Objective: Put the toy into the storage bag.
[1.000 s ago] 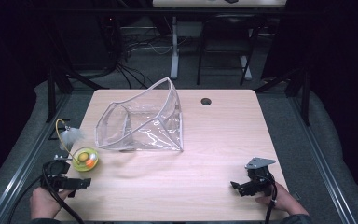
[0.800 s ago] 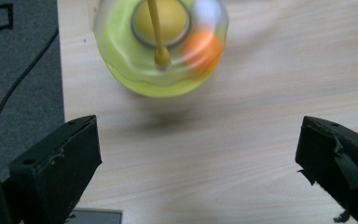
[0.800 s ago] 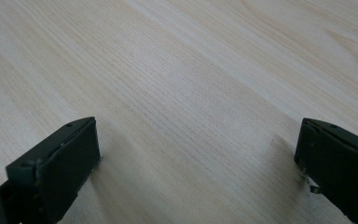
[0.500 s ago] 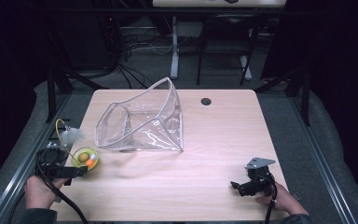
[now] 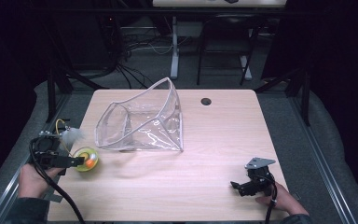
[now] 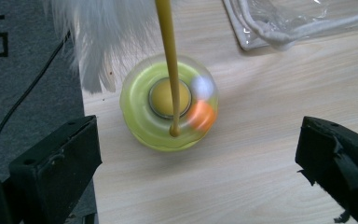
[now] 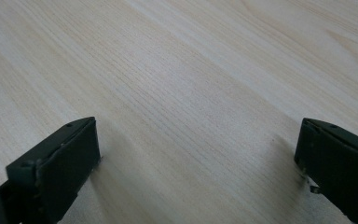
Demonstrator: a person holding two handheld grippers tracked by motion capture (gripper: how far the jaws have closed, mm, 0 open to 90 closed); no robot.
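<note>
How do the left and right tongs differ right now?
The left tongs face a yellow-green round toy with a yellow stick and white feather; the right tongs face only the bare wooden table. In the high view, the left tongs sit at the table's left edge beside the toy, the right tongs near its front right corner, far from the clear pouch. Both are open and hold nothing.

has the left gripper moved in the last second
Yes. In the high view the left gripper has slid left and slightly farther up the table's left edge, closing on the green toy.
</note>
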